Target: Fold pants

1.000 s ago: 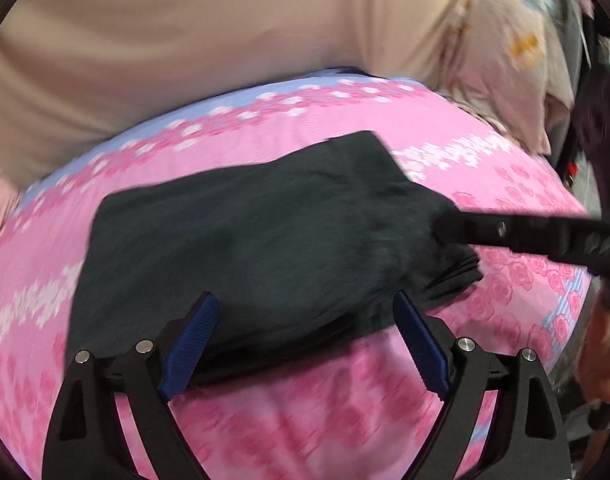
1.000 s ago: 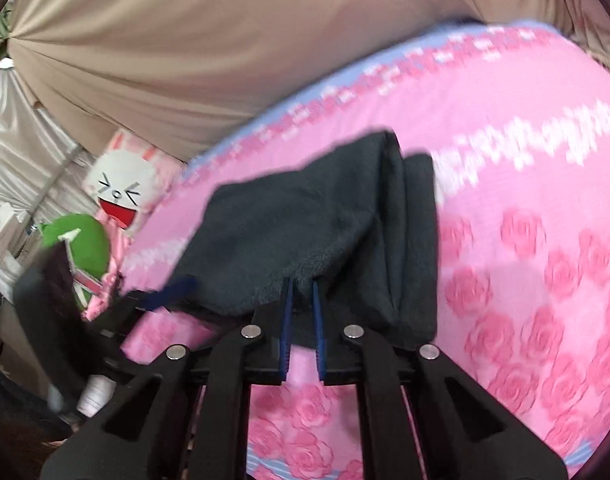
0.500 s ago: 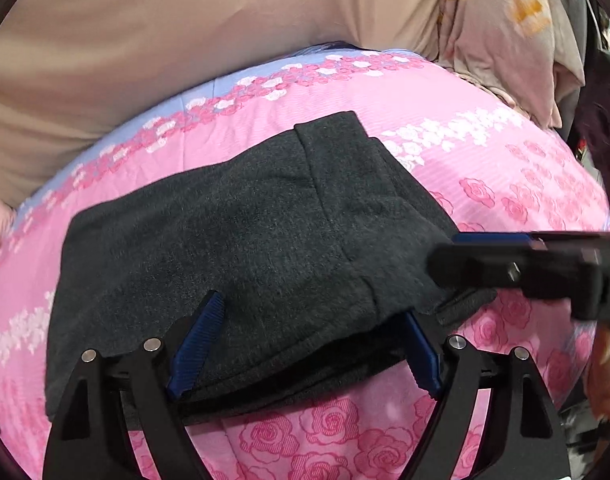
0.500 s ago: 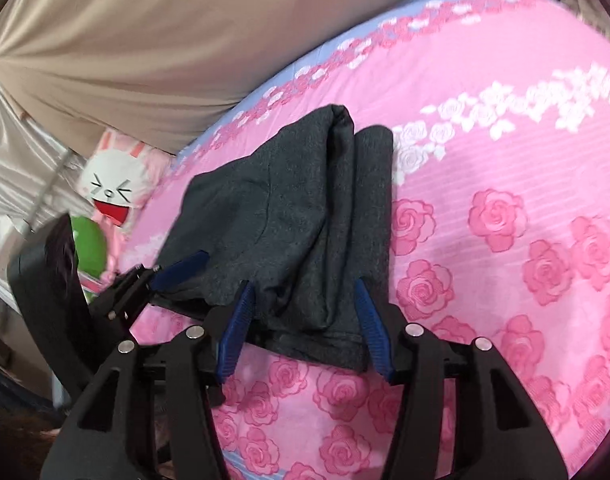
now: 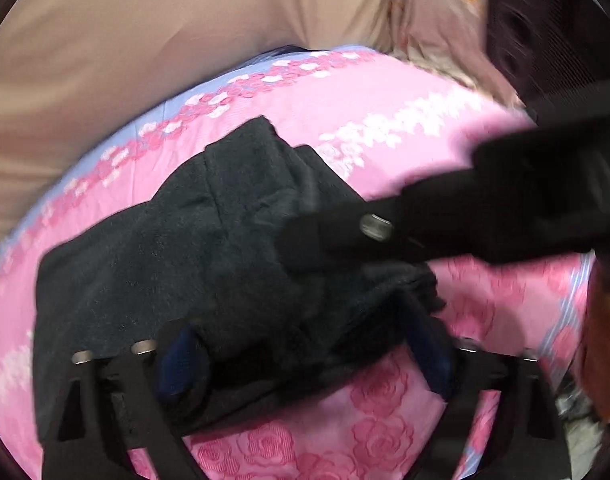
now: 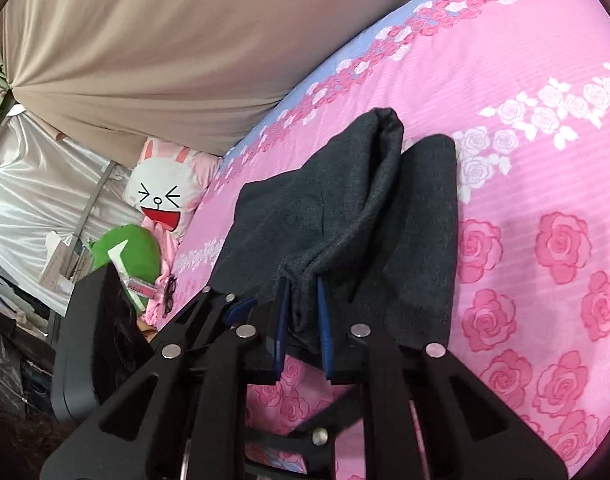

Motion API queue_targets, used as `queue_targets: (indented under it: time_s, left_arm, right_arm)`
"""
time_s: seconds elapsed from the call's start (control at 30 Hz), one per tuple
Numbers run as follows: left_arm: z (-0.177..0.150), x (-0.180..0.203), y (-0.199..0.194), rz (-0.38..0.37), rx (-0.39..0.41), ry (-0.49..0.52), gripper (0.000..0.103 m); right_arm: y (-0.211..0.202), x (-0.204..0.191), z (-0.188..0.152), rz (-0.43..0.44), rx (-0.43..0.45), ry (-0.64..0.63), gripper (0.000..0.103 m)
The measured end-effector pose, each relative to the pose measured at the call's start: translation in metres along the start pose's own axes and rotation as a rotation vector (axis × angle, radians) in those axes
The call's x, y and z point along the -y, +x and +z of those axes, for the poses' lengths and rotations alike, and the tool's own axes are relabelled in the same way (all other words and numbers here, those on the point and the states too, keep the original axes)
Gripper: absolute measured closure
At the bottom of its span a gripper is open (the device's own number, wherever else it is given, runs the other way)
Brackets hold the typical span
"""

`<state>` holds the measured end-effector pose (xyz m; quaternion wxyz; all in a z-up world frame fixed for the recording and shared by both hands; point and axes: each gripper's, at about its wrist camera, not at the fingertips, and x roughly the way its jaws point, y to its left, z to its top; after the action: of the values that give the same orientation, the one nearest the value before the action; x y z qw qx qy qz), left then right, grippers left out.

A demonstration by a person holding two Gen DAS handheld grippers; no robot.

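Note:
Dark grey pants [image 5: 193, 256] lie folded on the pink rose bedsheet [image 5: 385, 432]. My left gripper [image 5: 305, 352] straddles their near edge. Its jaws are closing, with bunched cloth between the blue pads [image 5: 181, 360], and no firm pinch shows in the blur. My right gripper [image 6: 303, 320] is closing too, and its blue pads [image 6: 324, 320] squeeze a gathered fold of the pants [image 6: 345, 216] at the near edge. In the left wrist view the right gripper [image 5: 305, 240] reaches in from the right over the cloth. The right wrist view shows the left gripper [image 6: 241, 308] at the cloth's left side.
A beige cloth [image 6: 145, 40] hangs behind the bed. A white rabbit cushion [image 6: 161, 196] and a green plush toy [image 6: 125, 252] sit off the bed's left end, beside clutter. A hand [image 5: 605, 352] shows at the right edge. Bare sheet [image 6: 545, 240] stretches to the right.
The right gripper opened, came down over the pants' near edge and narrowed onto a fold. The left gripper moved forward onto the near edge and its jaws narrowed. The cloth there has bunched up.

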<state>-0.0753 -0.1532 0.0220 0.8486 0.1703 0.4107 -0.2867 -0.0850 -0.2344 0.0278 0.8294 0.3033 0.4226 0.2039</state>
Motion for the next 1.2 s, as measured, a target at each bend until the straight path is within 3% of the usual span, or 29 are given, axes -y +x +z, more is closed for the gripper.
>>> queue_targets:
  time_s: [0.07,0.1,0.17,0.2,0.23,0.3,0.4,0.43,0.47,0.5,0.53,0.7,0.77,0.87,0.9,1.0,1.07,1.1,1.17,1.2]
  left_arm:
    - [0.003,-0.019,-0.006,-0.057,0.011,-0.067,0.063]
    - [0.004,-0.030,-0.010,-0.091,0.020,-0.106,0.077]
    - [0.004,-0.061,-0.026,-0.148,0.049,-0.198,0.081]
    - [0.003,-0.077,-0.037,-0.168,0.072,-0.245,0.082]
    - [0.001,-0.100,-0.054,-0.172,0.114,-0.301,0.082]
    - [-0.003,-0.132,-0.082,-0.138,0.175,-0.371,0.083]
    - [-0.017,-0.186,-0.123,-0.067,0.237,-0.474,0.083]
    - [-0.024,-0.207,-0.139,-0.028,0.256,-0.505,0.083]
    - [-0.032,-0.224,-0.153,0.010,0.270,-0.533,0.083]
    - [-0.036,-0.234,-0.160,0.036,0.276,-0.549,0.083]
    - [-0.045,-0.251,-0.171,0.086,0.283,-0.576,0.083]
    - [-0.084,-0.303,-0.200,0.260,0.286,-0.663,0.084]
    - [-0.102,-0.318,-0.202,0.312,0.277,-0.696,0.084]
    - [-0.134,-0.339,-0.193,0.364,0.244,-0.758,0.084]
    - [-0.141,-0.346,-0.187,0.365,0.234,-0.775,0.084]
    - [-0.162,-0.361,-0.180,0.358,0.247,-0.854,0.084]
    - [-0.169,-0.372,-0.189,0.304,0.277,-0.910,0.085]
    - [-0.168,-0.373,-0.197,0.284,0.298,-0.912,0.085]
    - [-0.153,-0.363,-0.213,0.315,0.329,-0.851,0.085]
    - [-0.141,-0.353,-0.220,0.343,0.348,-0.803,0.085]
  right_arm:
    - [-0.012,0.000,-0.002,-0.009,0.034,0.000,0.085]
    - [-0.021,0.003,-0.003,0.001,0.060,0.012,0.084]
    - [-0.034,0.005,-0.006,-0.060,0.109,0.013,0.075]
    - [-0.039,0.005,-0.009,-0.151,0.130,-0.007,0.060]
    - [-0.040,0.005,-0.012,-0.221,0.132,-0.022,0.054]
    - [-0.030,0.008,-0.019,-0.310,0.095,-0.043,0.053]
    - [-0.003,0.010,-0.029,-0.316,0.023,-0.037,0.053]
    - [0.001,0.006,-0.031,-0.325,0.054,-0.060,0.052]
    - [0.007,0.001,-0.031,-0.327,0.065,-0.089,0.056]
    - [0.015,-0.003,-0.030,-0.342,0.063,-0.098,0.085]
    - [0.016,-0.005,-0.027,-0.352,0.076,-0.104,0.092]
    - [-0.035,-0.045,-0.011,-0.406,0.218,-0.201,0.095]
    - [-0.047,-0.037,-0.010,-0.453,0.221,-0.200,0.095]
    - [-0.039,-0.001,-0.017,-0.598,0.168,-0.137,0.095]
    - [-0.022,0.018,-0.020,-0.630,0.094,-0.107,0.094]
    - [-0.023,0.016,-0.020,-0.694,0.121,-0.114,0.083]
    - [-0.031,-0.003,-0.016,-0.745,0.187,-0.154,0.083]
    - [-0.032,-0.017,-0.013,-0.722,0.202,-0.185,0.083]
    - [-0.023,-0.040,-0.011,-0.579,0.180,-0.217,0.083]
    - [-0.008,-0.053,-0.009,-0.482,0.138,-0.242,0.074]
